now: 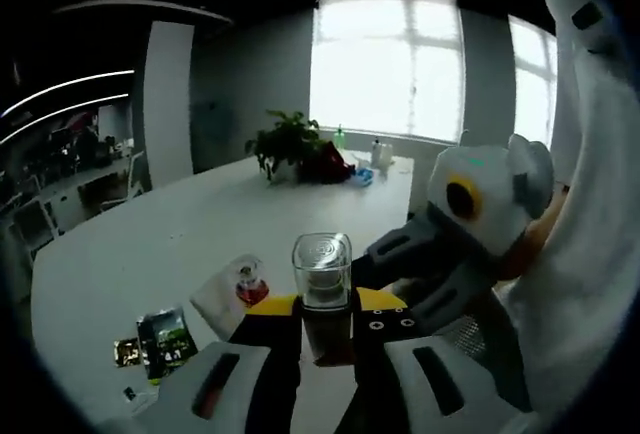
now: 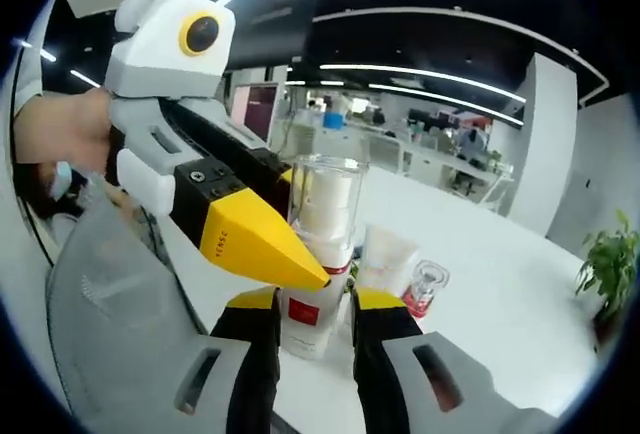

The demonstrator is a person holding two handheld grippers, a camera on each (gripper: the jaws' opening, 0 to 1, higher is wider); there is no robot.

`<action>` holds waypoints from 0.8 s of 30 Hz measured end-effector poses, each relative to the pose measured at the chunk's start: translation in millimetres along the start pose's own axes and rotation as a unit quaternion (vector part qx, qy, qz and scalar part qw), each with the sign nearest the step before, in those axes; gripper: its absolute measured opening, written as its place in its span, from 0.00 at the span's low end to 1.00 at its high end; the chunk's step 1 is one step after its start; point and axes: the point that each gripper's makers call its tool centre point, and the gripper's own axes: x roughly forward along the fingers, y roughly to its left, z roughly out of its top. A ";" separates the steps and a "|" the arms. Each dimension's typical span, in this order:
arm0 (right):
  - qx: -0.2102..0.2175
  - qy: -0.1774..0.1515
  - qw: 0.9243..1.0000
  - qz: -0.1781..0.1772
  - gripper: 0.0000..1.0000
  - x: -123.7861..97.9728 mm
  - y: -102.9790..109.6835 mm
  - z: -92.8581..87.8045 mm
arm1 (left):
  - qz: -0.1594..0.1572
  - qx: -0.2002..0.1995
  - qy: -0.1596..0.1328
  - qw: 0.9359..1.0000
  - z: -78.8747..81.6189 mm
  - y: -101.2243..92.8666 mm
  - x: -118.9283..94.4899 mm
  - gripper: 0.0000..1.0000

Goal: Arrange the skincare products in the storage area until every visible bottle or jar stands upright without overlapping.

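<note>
1. Clear-capped bottle (image 1: 322,289) upright, raised above white counter (image 1: 180,234), pinched from both sides
2. Left tool (image 1: 325,326) clamped on bottle's dark lower body
3. Right tool (image 2: 315,319) clamped on same bottle (image 2: 320,244) near red label; left tool's yellow tip (image 2: 255,239) touching it from the left
4. Small clear-capped red jar (image 1: 249,282) upright on counter just beside, white tube (image 2: 385,259) next to it
5. Dark sachets (image 1: 160,339) flat at counter's near edge
6. Potted plant (image 1: 285,144) at far end
</note>
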 end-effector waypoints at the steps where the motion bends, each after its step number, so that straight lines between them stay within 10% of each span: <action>1: 0.001 0.002 1.000 0.000 0.28 0.8 0.0 -0.8 | 0.000 -0.001 0.000 1.000 -1.5 0.9 0.7 0.15; 24: 0.024 0.065 0.998 -0.001 0.50 4.7 -8.8 -41.2 | -0.016 0.001 0.009 1.000 -40.9 31.8 17.4 0.15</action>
